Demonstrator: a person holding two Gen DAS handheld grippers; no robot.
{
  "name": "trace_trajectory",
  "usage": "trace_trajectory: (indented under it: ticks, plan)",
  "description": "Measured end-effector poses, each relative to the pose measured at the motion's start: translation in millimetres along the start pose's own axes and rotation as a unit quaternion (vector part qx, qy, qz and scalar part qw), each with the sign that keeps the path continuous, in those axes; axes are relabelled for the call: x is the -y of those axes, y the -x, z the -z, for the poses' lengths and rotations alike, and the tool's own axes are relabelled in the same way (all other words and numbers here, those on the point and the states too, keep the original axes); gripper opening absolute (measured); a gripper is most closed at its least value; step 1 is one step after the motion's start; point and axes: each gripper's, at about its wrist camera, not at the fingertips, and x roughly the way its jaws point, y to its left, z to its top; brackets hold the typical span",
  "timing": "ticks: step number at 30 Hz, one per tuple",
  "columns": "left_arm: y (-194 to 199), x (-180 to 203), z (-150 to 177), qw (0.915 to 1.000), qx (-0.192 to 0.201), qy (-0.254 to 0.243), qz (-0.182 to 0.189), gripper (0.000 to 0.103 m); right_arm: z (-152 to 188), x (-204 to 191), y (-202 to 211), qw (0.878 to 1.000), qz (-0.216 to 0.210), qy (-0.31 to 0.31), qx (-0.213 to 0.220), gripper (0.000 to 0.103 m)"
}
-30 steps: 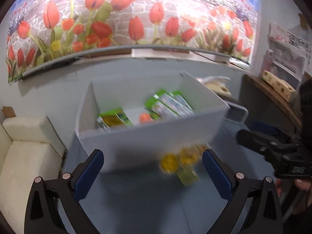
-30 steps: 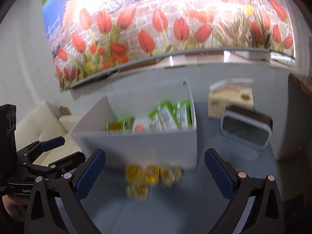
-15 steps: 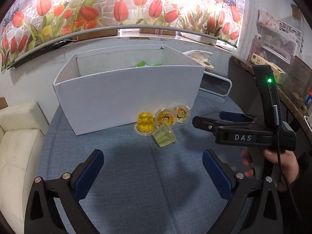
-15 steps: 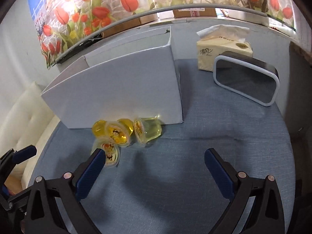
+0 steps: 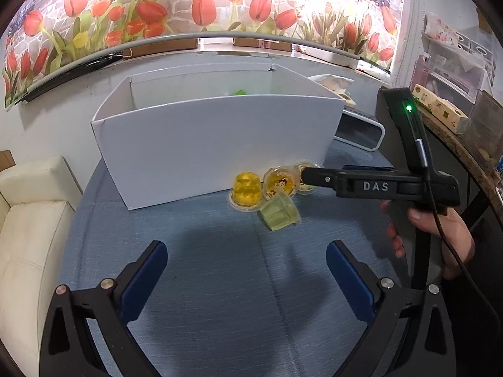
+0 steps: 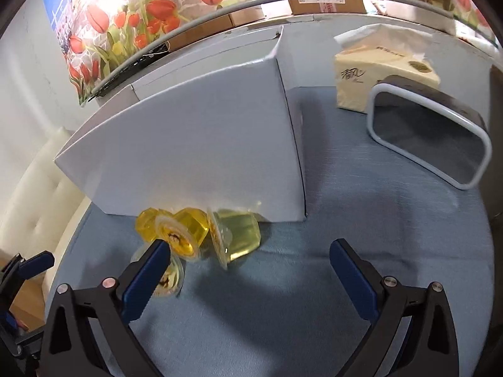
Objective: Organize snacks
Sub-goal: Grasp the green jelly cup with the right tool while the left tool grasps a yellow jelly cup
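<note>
Several jelly cups lie on the blue table against the front of a white box (image 5: pixel 217 144): a yellow one (image 5: pixel 245 191), a lidded one (image 5: pixel 280 183), another behind the right gripper's tip, and a pale green tipped one (image 5: pixel 279 214). My left gripper (image 5: pixel 245 270) is open and empty, short of the cups. My right gripper (image 6: pixel 250 267) is open, low over the table; its left finger (image 6: pixel 147 270) overlaps a cup (image 6: pixel 171 275), and the pale green cup (image 6: pixel 237 234) lies just ahead between the fingers. In the left wrist view its tip (image 5: pixel 311 176) reaches the cups. The box (image 6: pixel 195 154) hides its contents.
A white-rimmed dark tray (image 6: pixel 433 138) leans at the right and a tissue pack (image 6: pixel 377 75) stands behind it. A cream sofa (image 5: pixel 28 220) lies left of the table. Shelves with boxes (image 5: pixel 440 110) stand at the far right.
Both grippers have come down and closer to the table and the cups. The right gripper has moved forward to the jelly cups. The box's inside has gone out of sight.
</note>
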Motion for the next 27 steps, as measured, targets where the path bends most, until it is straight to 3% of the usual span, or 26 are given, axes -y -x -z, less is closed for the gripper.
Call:
trace_trajectory:
  ticks: [3, 6, 8, 11, 13, 22, 24, 25, 27]
  plan:
    - [-2, -3, 1, 1.0, -0.002, 0.001, 0.001, 0.103, -3, 0, -6, 1.0, -0.005, 0.0, 0.002, 0.1]
    - [-6, -4, 2, 1.0, -0.006, 0.002, 0.0, 0.103, -3, -3, -15, 1.0, -0.014, 0.014, -0.005, 0.082]
    - [-7, -5, 2, 1.0, -0.006, 0.003, 0.003, 0.103, -4, -4, -15, 1.0, -0.023, 0.015, -0.006, 0.079]
    - [-10, -5, 3, 1.0, -0.008, 0.004, 0.005, 0.103, -4, 1, -14, 0.999, -0.052, 0.004, -0.013, 0.065]
    - [-11, -4, 4, 0.9999, -0.008, 0.003, 0.007, 0.103, -3, 3, -12, 0.998, -0.055, 0.006, -0.014, 0.051]
    - [-13, 0, 6, 0.9999, -0.012, -0.006, 0.005, 0.103, -4, 2, -20, 0.995, -0.094, 0.037, -0.021, 0.047]
    - [-14, 1, 6, 0.9999, -0.013, -0.004, 0.005, 0.103, -5, 2, -21, 0.994, -0.102, 0.034, -0.023, 0.042]
    - [-14, 2, 6, 0.9999, -0.013, -0.005, 0.003, 0.103, -4, 1, -21, 0.994, -0.099, 0.037, -0.023, 0.034]
    - [-15, 4, 6, 0.9999, -0.014, -0.006, 0.0, 0.103, -2, -6, -15, 0.994, -0.098, 0.042, -0.013, 0.033]
